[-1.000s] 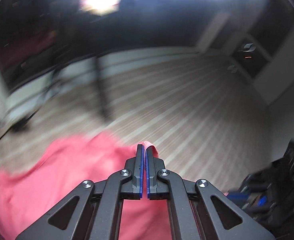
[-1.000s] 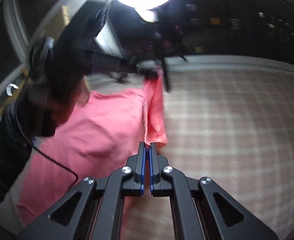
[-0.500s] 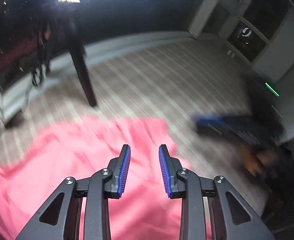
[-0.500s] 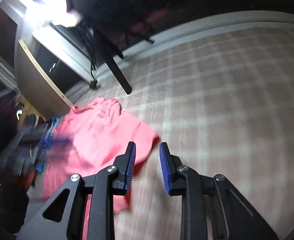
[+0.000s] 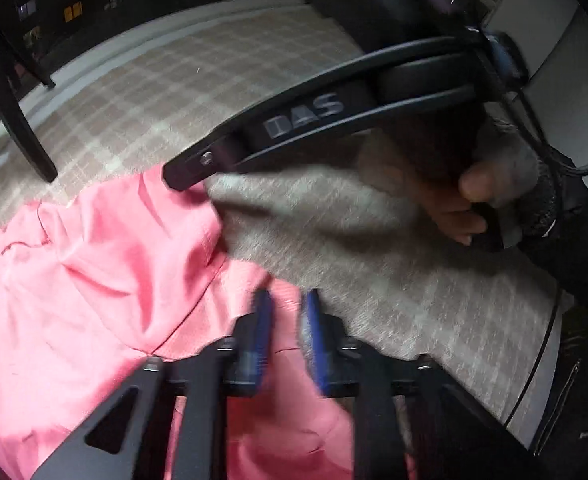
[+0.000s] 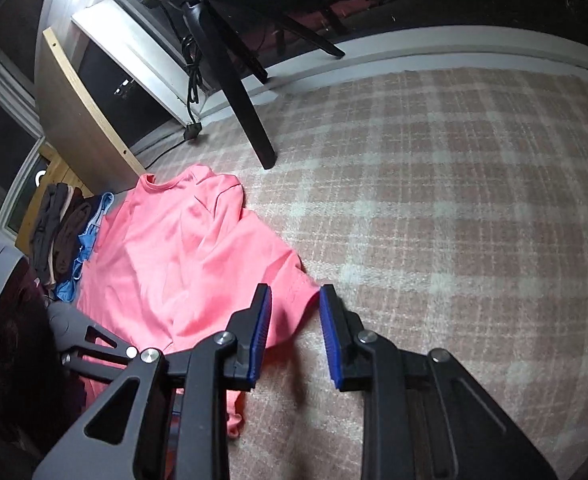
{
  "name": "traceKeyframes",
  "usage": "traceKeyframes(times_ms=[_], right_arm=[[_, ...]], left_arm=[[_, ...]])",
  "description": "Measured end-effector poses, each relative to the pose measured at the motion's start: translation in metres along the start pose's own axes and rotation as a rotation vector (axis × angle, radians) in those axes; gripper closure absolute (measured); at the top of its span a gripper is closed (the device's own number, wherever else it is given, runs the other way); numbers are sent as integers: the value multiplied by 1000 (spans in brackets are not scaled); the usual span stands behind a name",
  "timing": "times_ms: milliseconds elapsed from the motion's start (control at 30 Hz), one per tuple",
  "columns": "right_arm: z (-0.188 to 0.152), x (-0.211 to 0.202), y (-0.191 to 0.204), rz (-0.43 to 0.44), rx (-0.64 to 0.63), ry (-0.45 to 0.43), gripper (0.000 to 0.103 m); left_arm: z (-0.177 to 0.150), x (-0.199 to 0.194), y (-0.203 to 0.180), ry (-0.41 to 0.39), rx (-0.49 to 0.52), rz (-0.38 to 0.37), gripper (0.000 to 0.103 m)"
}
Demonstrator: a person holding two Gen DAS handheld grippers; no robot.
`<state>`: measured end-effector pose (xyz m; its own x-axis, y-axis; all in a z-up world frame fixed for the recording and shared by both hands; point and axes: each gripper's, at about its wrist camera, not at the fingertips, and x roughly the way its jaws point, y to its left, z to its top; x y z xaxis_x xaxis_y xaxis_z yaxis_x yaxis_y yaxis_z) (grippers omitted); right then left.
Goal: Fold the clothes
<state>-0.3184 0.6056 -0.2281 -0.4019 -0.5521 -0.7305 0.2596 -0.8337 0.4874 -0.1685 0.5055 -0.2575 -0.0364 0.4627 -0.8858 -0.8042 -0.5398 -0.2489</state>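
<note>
A pink T-shirt [image 6: 181, 256] lies rumpled on the plaid carpet, collar at the far end. In the left wrist view the shirt [image 5: 93, 280] fills the lower left. My left gripper [image 5: 287, 316] is open and blurred, low over the shirt's right edge. My right gripper [image 6: 294, 320] is open, its jaws just past the shirt's near sleeve corner, holding nothing. The right gripper's black body [image 5: 314, 116] shows in the left wrist view, its tip touching the shirt's upper edge. The left gripper's arm [image 6: 89, 340] shows at the lower left of the right wrist view.
A pile of dark and blue clothes [image 6: 69, 240] lies left of the shirt. A black tripod leg [image 6: 249, 120] stands on the carpet [image 6: 454, 220] behind it, with a wooden board [image 6: 81, 120] and cable to the left. The person's hand [image 5: 474, 196] holds the right gripper.
Both grippers were shut on the shirt a second ago, then opened and let it drop onto the carpet. Both have since swung down close to the shirt's near edge.
</note>
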Motion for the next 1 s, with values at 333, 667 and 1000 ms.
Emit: traceKeyframes(times_ms=[333,667,1000], right_arm=[[33,-21,1,-81,-13,-114,101],[19,-63,-12,-122,58,-123,90],[-71,-209,31,53,119,-242,83]], left_arm=[[1,-21,37,-120,-206,-303,95],[-19,-76,44,-140,-232,-212,69],[-130,-198,29,-226,-309,-28,67]])
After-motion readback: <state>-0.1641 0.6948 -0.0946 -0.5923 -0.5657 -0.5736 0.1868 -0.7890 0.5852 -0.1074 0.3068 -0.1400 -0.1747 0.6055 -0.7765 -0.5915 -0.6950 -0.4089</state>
